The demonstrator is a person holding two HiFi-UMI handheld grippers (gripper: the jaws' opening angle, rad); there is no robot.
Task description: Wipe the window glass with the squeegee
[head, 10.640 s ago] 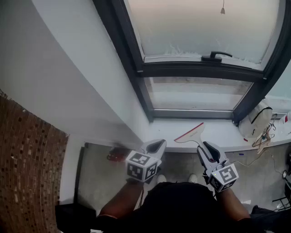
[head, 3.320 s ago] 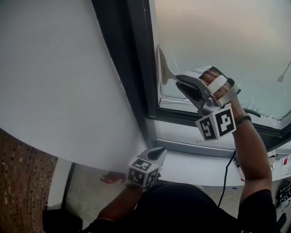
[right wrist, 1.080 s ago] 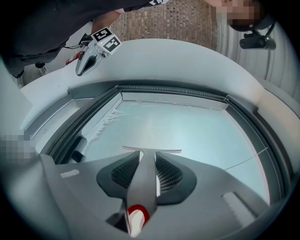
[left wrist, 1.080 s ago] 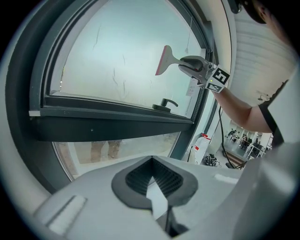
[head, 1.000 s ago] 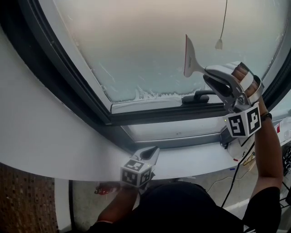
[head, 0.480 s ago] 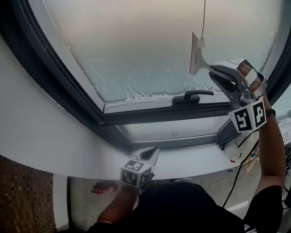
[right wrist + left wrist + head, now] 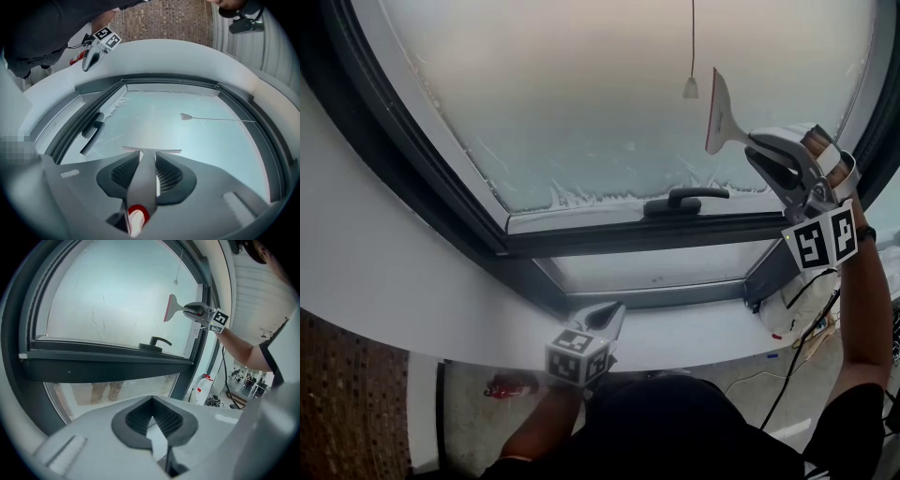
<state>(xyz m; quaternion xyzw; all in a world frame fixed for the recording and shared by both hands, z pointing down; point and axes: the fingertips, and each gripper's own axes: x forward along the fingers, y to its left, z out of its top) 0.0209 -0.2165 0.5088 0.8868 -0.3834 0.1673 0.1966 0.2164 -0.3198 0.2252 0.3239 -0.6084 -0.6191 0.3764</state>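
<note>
**A:** So which step is this? Has wiping started or what?

**B:** Mid-wipe, I'd say. The right gripper (image 7: pixel 759 155) is clamped on the squeegee (image 7: pixel 719 117) by its grip. The blade stands upright against the glass (image 7: pixel 581 94), far over on the right side of the pane. It's just right of the cord pull (image 7: pixel 691 89), above the handle (image 7: pixel 684 199) and near the right frame (image 7: pixel 862 84).

**A:** And the other one?

**B:** The left gripper (image 7: pixel 609 314) is down low by the sill (image 7: pixel 694 336), well apart from the action. Its jaws are together with nothing between them.

**A:** What's the next move need?

**B:** My guess is finish the pass out to the frame, then reset for a new strip. The blade has to stay flat on the pane with even pressure, and it needs to steer round the cord and the handle. There's frosty residue along the bottom edge, so that part probably needs a pass too.

**A:** Any containers around?

**B:** Only a white bottle (image 7: pixel 202 387) with a red label, down past the frame in the left gripper view. I can't tell what's in it.
</note>
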